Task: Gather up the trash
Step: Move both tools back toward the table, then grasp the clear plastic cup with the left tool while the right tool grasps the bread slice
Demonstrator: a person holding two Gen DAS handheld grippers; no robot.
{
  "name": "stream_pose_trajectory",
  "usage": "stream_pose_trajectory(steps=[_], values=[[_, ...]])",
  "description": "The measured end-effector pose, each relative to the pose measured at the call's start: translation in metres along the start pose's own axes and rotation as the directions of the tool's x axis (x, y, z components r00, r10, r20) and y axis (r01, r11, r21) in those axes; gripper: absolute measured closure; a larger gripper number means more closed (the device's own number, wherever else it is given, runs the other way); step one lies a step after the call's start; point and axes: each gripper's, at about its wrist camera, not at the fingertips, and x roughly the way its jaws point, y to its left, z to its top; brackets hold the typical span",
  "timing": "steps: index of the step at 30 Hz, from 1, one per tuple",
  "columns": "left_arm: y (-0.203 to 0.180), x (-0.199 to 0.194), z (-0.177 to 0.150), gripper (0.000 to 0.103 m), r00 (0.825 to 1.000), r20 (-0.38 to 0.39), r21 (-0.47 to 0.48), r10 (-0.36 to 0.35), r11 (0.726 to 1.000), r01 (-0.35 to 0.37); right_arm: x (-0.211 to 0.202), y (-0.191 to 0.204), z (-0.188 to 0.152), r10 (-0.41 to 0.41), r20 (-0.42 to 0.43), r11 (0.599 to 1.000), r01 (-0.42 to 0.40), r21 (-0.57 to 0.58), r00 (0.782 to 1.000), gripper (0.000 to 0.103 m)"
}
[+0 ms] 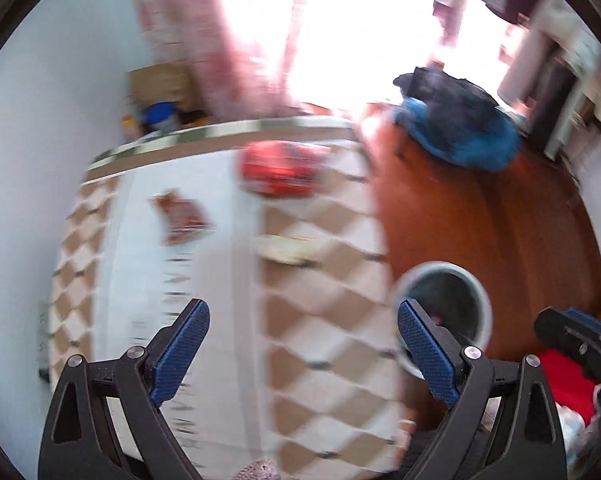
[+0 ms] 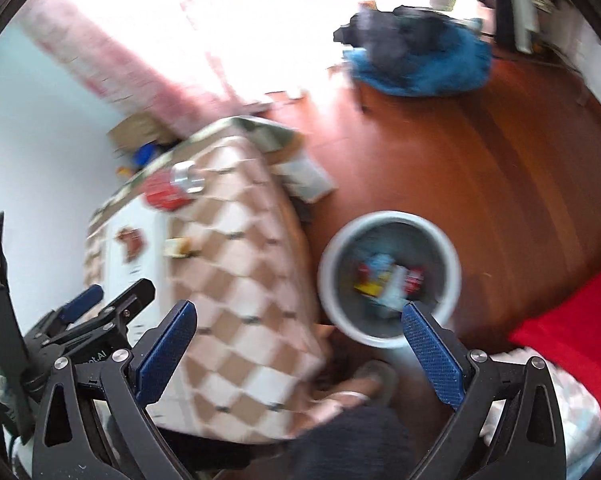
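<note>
A table with a checked cloth (image 1: 320, 320) (image 2: 244, 280) carries a red can lying on its side (image 1: 278, 168) (image 2: 168, 192), a brown torn wrapper (image 1: 180, 216) (image 2: 130, 242) and a pale yellowish wrapper (image 1: 286, 250) (image 2: 180, 247). A grey round bin (image 2: 388, 276) (image 1: 446, 308) stands on the floor beside the table and holds several wrappers. My left gripper (image 1: 302, 344) is open and empty above the table. My right gripper (image 2: 298, 348) is open and empty, between the table edge and the bin.
The wooden floor (image 2: 480, 168) lies right of the table. A blue and black pile (image 1: 460, 128) (image 2: 416, 56) lies far on the floor. A cardboard box (image 1: 160, 80) stands behind the table. A red cloth (image 2: 576, 336) is at right. A person's foot (image 2: 364, 384) is below the table edge.
</note>
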Motion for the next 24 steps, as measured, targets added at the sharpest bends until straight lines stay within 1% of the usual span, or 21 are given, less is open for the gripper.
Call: stream_pose_trajectory(steps=[3,4,6,8,9,10,11,13,15,16,20,21,22,23,24], values=[[0.062,0.018,0.0,0.007,0.997,-0.032,-0.082,0.065,0.994,-0.068,0.032,0.041,0.011,0.031,-0.034,0.999,-0.032,-0.043,0.999,0.0],[0.08,0.023,-0.002,0.007,0.996,-0.046,-0.109,0.079,0.991,-0.084,0.051,0.058,0.016,0.046,-0.055,0.997,-0.049,-0.052,0.997,0.0],[0.121,0.04,-0.01,0.007,0.992,-0.085,-0.185,0.091,0.977,-0.105,0.079,0.078,0.019,0.059,-0.087,0.997,-0.063,-0.047,0.994,0.0],[0.153,0.058,-0.02,0.007,0.989,-0.13,-0.265,0.073,0.958,-0.106,0.114,0.098,0.025,0.067,-0.127,0.997,-0.072,-0.036,0.99,0.001],[0.168,0.068,-0.026,0.007,0.987,-0.151,-0.309,0.055,0.946,-0.1,0.129,0.105,0.026,0.074,-0.147,0.997,-0.078,-0.022,0.986,0.006],[0.18,0.076,-0.031,0.008,0.986,-0.164,-0.347,0.027,0.934,-0.083,0.145,0.11,0.028,0.078,-0.166,0.997,-0.08,-0.007,0.983,0.015],[0.189,0.084,-0.036,0.008,0.985,-0.172,-0.386,-0.007,0.921,-0.061,0.156,0.112,0.029,0.081,-0.177,0.997,-0.082,0.003,0.981,0.019],[0.202,0.101,-0.045,0.008,0.98,-0.183,-0.452,-0.073,0.892,-0.018,0.182,0.12,0.033,0.069,-0.2,0.998,-0.067,0.017,0.977,0.026],[0.208,0.113,-0.049,0.008,0.975,-0.192,-0.482,-0.115,0.876,0.008,0.2,0.124,0.035,0.055,-0.212,0.998,-0.051,0.028,0.976,0.027],[0.209,0.119,-0.051,0.008,0.973,-0.194,-0.488,-0.127,0.872,0.016,0.208,0.126,0.036,0.052,-0.216,0.998,-0.046,0.034,0.975,0.031],[0.209,0.138,-0.054,0.008,0.967,-0.215,-0.497,-0.14,0.868,0.015,0.23,0.132,0.041,0.034,-0.224,0.999,-0.025,0.042,0.974,0.041],[0.209,0.142,-0.054,0.01,0.967,-0.214,-0.498,-0.139,0.867,0.014,0.235,0.134,0.042,0.026,-0.225,0.999,-0.019,0.037,0.974,0.047],[0.21,0.145,-0.051,0.012,0.967,-0.213,-0.497,-0.137,0.867,0.013,0.238,0.136,0.042,0.024,-0.224,0.999,-0.017,0.034,0.974,0.051],[0.21,0.148,-0.05,0.017,0.968,-0.213,-0.494,-0.134,0.869,0.012,0.241,0.137,0.043,0.022,-0.223,0.999,-0.016,0.032,0.974,0.053],[0.209,0.149,-0.05,0.018,0.969,-0.213,-0.49,-0.128,0.872,0.007,0.243,0.139,0.043,0.017,-0.221,1.0,-0.011,0.028,0.975,0.059]])
